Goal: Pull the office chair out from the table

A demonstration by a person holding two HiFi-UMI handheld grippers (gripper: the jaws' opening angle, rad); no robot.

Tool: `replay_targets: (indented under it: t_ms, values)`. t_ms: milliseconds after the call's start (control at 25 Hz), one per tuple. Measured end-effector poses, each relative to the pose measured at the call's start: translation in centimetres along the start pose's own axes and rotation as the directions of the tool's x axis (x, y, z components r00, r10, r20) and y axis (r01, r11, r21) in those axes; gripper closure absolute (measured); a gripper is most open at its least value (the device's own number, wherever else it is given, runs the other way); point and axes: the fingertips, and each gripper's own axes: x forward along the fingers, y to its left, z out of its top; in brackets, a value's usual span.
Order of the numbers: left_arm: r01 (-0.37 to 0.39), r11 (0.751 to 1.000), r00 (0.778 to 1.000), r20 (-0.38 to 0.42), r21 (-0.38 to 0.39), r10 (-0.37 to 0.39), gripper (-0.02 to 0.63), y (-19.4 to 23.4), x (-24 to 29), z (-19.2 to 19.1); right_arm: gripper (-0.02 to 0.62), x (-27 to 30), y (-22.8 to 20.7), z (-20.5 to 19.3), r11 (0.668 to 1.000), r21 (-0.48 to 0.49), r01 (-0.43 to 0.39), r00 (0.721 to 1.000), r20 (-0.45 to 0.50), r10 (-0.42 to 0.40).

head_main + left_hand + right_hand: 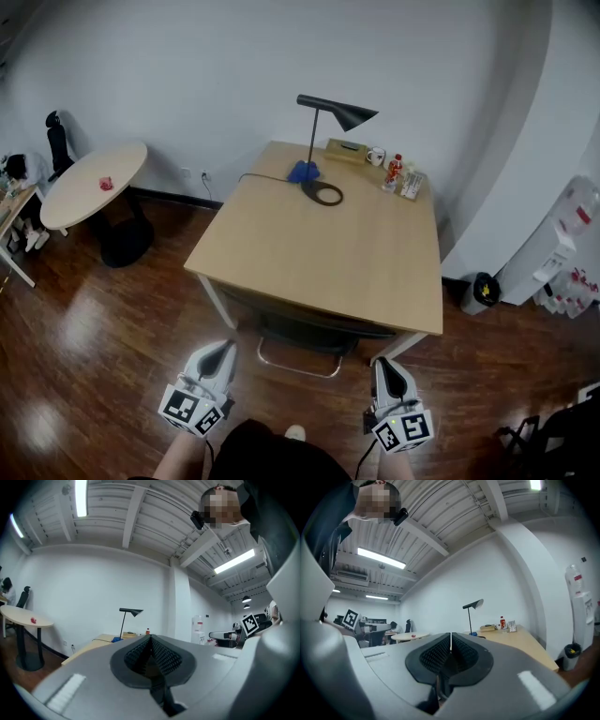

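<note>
Chair (302, 330) sits tucked under the near edge of the counter (328, 244). Only what appears to be its dark back and chrome base show. Left claw (221, 350) and right claw (385, 367) are held level in front of it, one toward each side, neither touching it. Both claws have their jaws pressed together with nothing between them. A lamp (323, 141) stands at the counter's far end.
</note>
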Motion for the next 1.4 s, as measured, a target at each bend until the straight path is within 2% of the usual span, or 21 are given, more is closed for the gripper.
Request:
replay_targets:
  t_ms: [240,680,920,1080,1160,1240,1400]
  values:
    - [0.003,1.000,1.000,0.004,0.012,-0.003,0.604,0.4,2.3,0.6,0.574,2.3,-1.0,0.8,1.000,-0.016,-0.018,1.000,0.006,0.018]
    - [0.100,0.991,0.991,0.083,0.085,-0.107,0.604,1.5,6.4,4.2,0.574,6.3,0.6,4.2,0.997,-0.075,-0.027,0.997,0.072,0.033]
    - [0.156,0.983,0.985,0.062,0.099,-0.162,0.604,2.2,7.0,3.9,0.575,8.0,2.4,3.8,0.992,-0.124,-0.006,0.998,0.058,0.014]
    - [0.180,0.976,0.983,0.013,0.124,-0.183,0.604,2.4,7.3,2.4,0.575,8.7,3.0,2.5,0.992,-0.123,0.000,1.000,0.029,0.004]
    - [0.202,0.962,0.979,-0.022,0.186,-0.201,0.604,2.2,7.7,1.9,0.578,9.1,3.3,2.3,0.989,-0.145,-0.008,1.000,0.014,0.010]
    - [0.248,0.929,0.969,-0.073,0.274,-0.237,0.604,1.5,8.3,1.6,0.578,9.7,3.8,2.0,0.982,-0.189,-0.027,1.000,-0.016,0.025]
    - [0.357,0.823,0.933,-0.203,0.443,-0.296,0.604,0.0,9.9,0.3,0.574,11.7,4.8,1.1,0.942,-0.318,-0.104,0.990,-0.123,0.068]
